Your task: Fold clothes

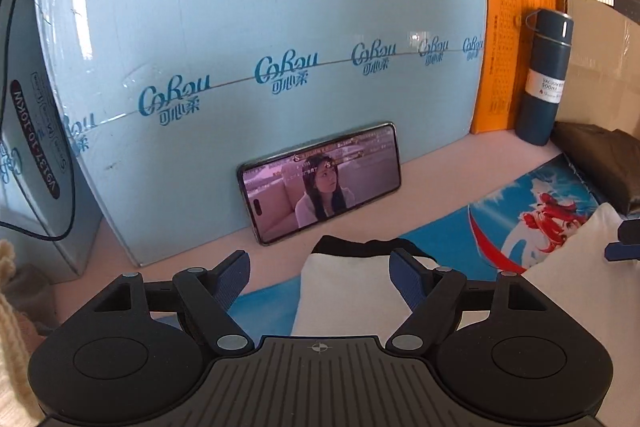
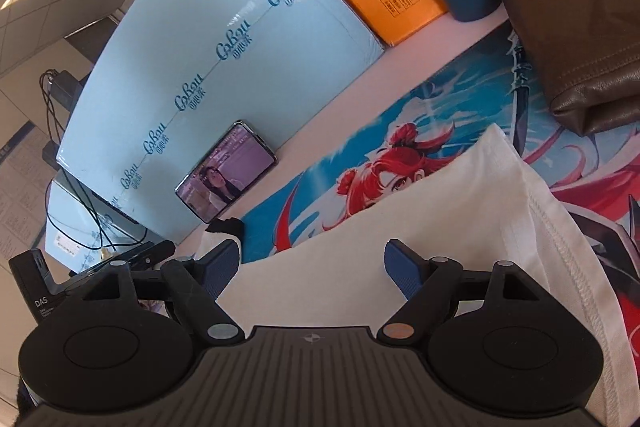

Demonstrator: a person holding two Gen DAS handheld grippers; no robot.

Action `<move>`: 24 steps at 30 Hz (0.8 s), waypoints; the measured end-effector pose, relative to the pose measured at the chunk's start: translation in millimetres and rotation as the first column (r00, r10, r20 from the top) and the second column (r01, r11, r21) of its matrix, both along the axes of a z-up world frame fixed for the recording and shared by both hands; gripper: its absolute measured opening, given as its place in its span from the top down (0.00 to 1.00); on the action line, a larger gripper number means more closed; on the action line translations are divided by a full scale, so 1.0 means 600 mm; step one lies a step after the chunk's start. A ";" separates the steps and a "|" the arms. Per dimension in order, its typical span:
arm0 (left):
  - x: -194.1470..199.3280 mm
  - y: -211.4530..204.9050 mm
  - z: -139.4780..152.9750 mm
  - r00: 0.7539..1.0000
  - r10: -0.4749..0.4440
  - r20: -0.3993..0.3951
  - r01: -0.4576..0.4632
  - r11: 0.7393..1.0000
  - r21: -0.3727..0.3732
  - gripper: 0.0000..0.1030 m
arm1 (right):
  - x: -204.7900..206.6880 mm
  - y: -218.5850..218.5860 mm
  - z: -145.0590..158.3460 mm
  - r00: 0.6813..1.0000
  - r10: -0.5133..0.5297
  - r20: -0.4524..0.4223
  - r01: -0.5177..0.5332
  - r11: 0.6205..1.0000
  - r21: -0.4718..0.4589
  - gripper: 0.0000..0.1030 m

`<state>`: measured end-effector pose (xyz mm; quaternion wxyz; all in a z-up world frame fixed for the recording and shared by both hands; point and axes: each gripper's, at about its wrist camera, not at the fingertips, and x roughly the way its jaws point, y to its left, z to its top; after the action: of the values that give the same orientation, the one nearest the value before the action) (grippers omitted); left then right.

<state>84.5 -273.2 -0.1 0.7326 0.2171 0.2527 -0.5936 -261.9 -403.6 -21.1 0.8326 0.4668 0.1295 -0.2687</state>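
Note:
A white garment with a black trim (image 1: 344, 291) lies on the blue printed mat (image 1: 516, 203). My left gripper (image 1: 320, 263) is open above its black-edged end, its jaws wide apart, holding nothing. In the right wrist view the same white garment (image 2: 460, 211) shows a stitched hem at the right and a black end at the far left. My right gripper (image 2: 312, 261) is open over the garment, jaws wide apart and empty. The tip of the right gripper shows at the right edge of the left wrist view (image 1: 624, 243).
A phone (image 1: 320, 183) playing video leans on a big light-blue box (image 1: 260, 27). An orange box (image 1: 512, 55), a dark blue vacuum bottle (image 1: 544, 79) and a folded brown garment (image 2: 576, 39) stand at the back right. A cream knit (image 1: 12, 327) lies at left, with cables (image 2: 72, 211).

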 end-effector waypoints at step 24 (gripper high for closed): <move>-0.081 0.123 0.066 0.982 -0.171 0.080 0.189 0.918 -0.349 0.90 | -0.025 -0.003 -0.009 0.997 -0.012 0.082 0.009 0.999 0.039 0.21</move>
<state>36.0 -199.3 39.2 0.7078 0.1175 0.1026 -0.6889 -277.1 -405.1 -26.5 0.8265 0.4941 0.0979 -0.2513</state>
